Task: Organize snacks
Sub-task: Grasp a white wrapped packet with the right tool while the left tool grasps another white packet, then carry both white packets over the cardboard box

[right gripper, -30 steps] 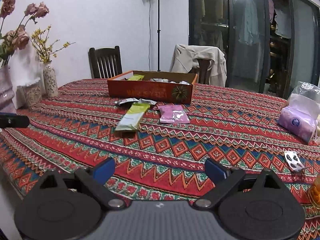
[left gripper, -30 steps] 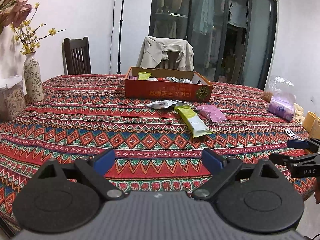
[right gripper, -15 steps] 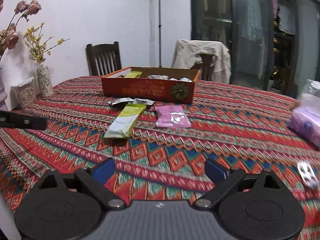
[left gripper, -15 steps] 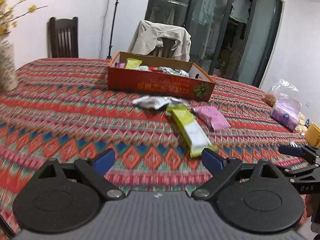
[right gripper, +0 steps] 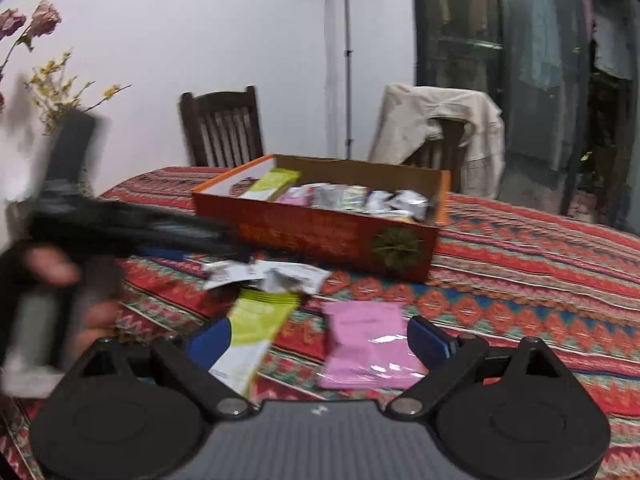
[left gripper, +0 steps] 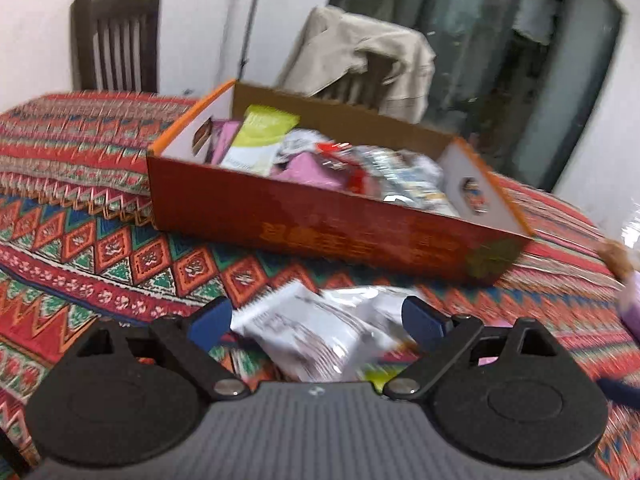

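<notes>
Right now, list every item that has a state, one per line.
Left tongs: open, around the silver packet, not gripping.
Right tongs: open, empty.
Snack box: open-topped, partly filled.
Silver packet: loose on the cloth, outside the box.
Green packet: flat on the cloth, outside the box.
Pink packet: flat on the cloth, outside the box.

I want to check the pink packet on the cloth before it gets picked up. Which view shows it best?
The right wrist view: the pink packet lies whole and fairly sharp on the cloth, between the open right tool's fingers. The left wrist view shows only a blurred pink sliver behind the left tool's right finger.
</notes>
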Demonstrator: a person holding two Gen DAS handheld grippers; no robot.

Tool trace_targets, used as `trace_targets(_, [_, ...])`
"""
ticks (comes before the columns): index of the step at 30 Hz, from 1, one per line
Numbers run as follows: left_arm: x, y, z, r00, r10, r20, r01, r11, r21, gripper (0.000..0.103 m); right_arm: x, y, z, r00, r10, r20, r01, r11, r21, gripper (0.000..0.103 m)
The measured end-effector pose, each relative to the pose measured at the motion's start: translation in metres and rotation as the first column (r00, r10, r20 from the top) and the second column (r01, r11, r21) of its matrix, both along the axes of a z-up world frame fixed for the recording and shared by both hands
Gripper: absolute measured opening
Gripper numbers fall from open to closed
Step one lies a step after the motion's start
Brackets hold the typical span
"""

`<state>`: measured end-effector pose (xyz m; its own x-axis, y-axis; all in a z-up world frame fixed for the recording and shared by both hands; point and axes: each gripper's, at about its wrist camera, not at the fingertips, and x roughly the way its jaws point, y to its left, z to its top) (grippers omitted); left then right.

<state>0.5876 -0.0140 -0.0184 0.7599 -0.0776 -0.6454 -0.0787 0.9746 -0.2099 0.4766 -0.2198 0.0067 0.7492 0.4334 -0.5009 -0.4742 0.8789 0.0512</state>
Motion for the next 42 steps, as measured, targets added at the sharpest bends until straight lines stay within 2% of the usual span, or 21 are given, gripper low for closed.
trace_targets(2, [0.009, 0.005, -0.008, 0.999, 0.019, -0.026, -0.019, 1.0, -0.004, 0.076, 0.006, 0.014, -0.006, 0.999, 0.034, -0.013, -0.035, 0.999, -0.017, 0.094])
trace_targets(5, [0.001, 0.008, -0.012, 1.0, -0.015, -0.002, 0.015, 1.0, 0.018, 0.069, 0.015, 0.027, -0.014, 0.998, 0.058, -0.026, -0.059, 0.997, -0.045, 0.093])
trace_targets(9, [-0.027, 0.015, -0.012, 0.995, -0.096, 0.02, 0.094, 0.99, 0.108, 0.067, 0.025, 0.028, -0.015, 0.997, 0.063, -0.039, -0.065, 0.997, -0.051, 0.091])
trace_targets(13, [-0.047, 0.03, -0.015, 0.994, -0.108, 0.032, 0.103, 0.986, 0.13, 0.071, 0.038, 0.03, -0.007, 0.997, 0.076, -0.029, -0.078, 0.995, -0.057, 0.091])
trace_targets(15, [-0.054, 0.03, -0.017, 0.991, -0.127, 0.047, 0.12, 0.984, 0.134, 0.071, 0.053, 0.037, -0.005, 0.996, 0.085, -0.03, -0.086, 0.996, -0.033, 0.091])
trace_targets(18, [-0.064, 0.023, -0.017, 0.984, -0.164, 0.063, 0.151, 0.973, 0.172, 0.067, 0.084, 0.051, -0.01, 0.991, 0.09, -0.097, -0.086, 0.995, 0.04, 0.091])
trace_targets(19, [-0.068, 0.023, -0.017, 0.981, -0.181, 0.068, 0.168, 0.971, 0.168, 0.059, 0.093, 0.056, -0.012, 0.991, 0.08, -0.111, -0.076, 0.996, 0.039, 0.091])
trace_targets(20, [-0.071, 0.021, -0.016, 0.976, -0.202, 0.075, 0.187, 0.967, 0.17, 0.046, 0.101, 0.064, -0.016, 0.991, 0.063, -0.119, -0.06, 0.998, 0.024, 0.091])
trace_targets(21, [-0.075, 0.02, -0.015, 0.972, -0.223, 0.078, 0.207, 0.963, 0.173, 0.041, 0.108, 0.071, -0.02, 0.992, 0.044, -0.12, -0.043, 0.999, 0.01, 0.091])
trace_targets(23, [-0.08, 0.02, -0.013, 0.963, -0.253, 0.088, 0.235, 0.956, 0.174, 0.025, 0.12, 0.081, -0.029, 0.99, 0.019, -0.141, -0.02, 1.0, -0.011, 0.088])
trace_targets(24, [-0.083, 0.022, -0.012, 0.959, -0.268, 0.092, 0.25, 0.953, 0.17, 0.023, 0.125, 0.085, -0.033, 0.988, 0.002, -0.152, -0.005, 1.0, -0.018, 0.078])
trace_targets(26, [-0.088, 0.025, -0.011, 0.955, -0.28, 0.096, 0.263, 0.951, 0.162, 0.015, 0.128, 0.089, -0.041, 0.986, -0.005, -0.168, 0.001, 1.0, -0.022, 0.064])
trace_targets(28, [-0.094, 0.028, -0.011, 0.953, -0.286, 0.1, 0.269, 0.951, 0.154, 0.011, 0.125, 0.092, -0.044, 0.987, -0.002, -0.162, -0.002, 1.0, -0.028, 0.063])
trace_targets(30, [-0.101, 0.032, -0.011, 0.958, -0.267, 0.106, 0.25, 0.956, 0.152, 0.012, 0.122, 0.099, -0.044, 0.989, 0.01, -0.146, -0.017, 0.999, -0.041, 0.044])
trace_targets(31, [-0.106, 0.034, -0.011, 0.961, -0.251, 0.116, 0.232, 0.96, 0.154, 0.018, 0.121, 0.102, -0.042, 0.989, 0.021, -0.143, -0.027, 0.999, -0.036, 0.044])
trace_targets(32, [-0.112, 0.036, -0.009, 0.965, -0.228, 0.132, 0.208, 0.966, 0.154, 0.036, 0.12, 0.104, -0.041, 0.99, 0.025, -0.137, -0.03, 0.999, -0.035, 0.044])
trace_targets(33, [-0.118, 0.039, -0.007, 0.965, -0.219, 0.144, 0.198, 0.969, 0.151, 0.049, 0.118, 0.105, -0.039, 0.991, 0.023, -0.129, -0.028, 0.999, -0.04, 0.044])
trace_targets(34, [-0.124, 0.04, -0.005, 0.963, -0.218, 0.161, 0.196, 0.97, 0.145, 0.068, 0.117, 0.106, -0.038, 0.992, 0.021, -0.123, -0.026, 0.999, -0.043, 0.044])
trace_targets(35, [-0.132, 0.041, -0.002, 0.959, -0.22, 0.18, 0.197, 0.971, 0.137, 0.074, 0.116, 0.106, -0.037, 0.993, 0.02, -0.118, -0.025, 0.999, -0.039, 0.044])
trace_targets(38, [-0.135, 0.039, -0.007, 0.967, -0.209, 0.148, 0.192, 0.974, 0.118, 0.075, 0.106, 0.1, -0.027, 0.996, 0.015, -0.091, -0.015, 1.0, -0.008, 0.044])
trace_targets(42, [-0.115, 0.039, -0.02, 0.988, -0.133, 0.077, 0.125, 0.986, 0.107, 0.075, 0.071, 0.083, -0.001, 1.0, 0.005, 0.001, -0.005, 1.0, 0.008, 0.044])
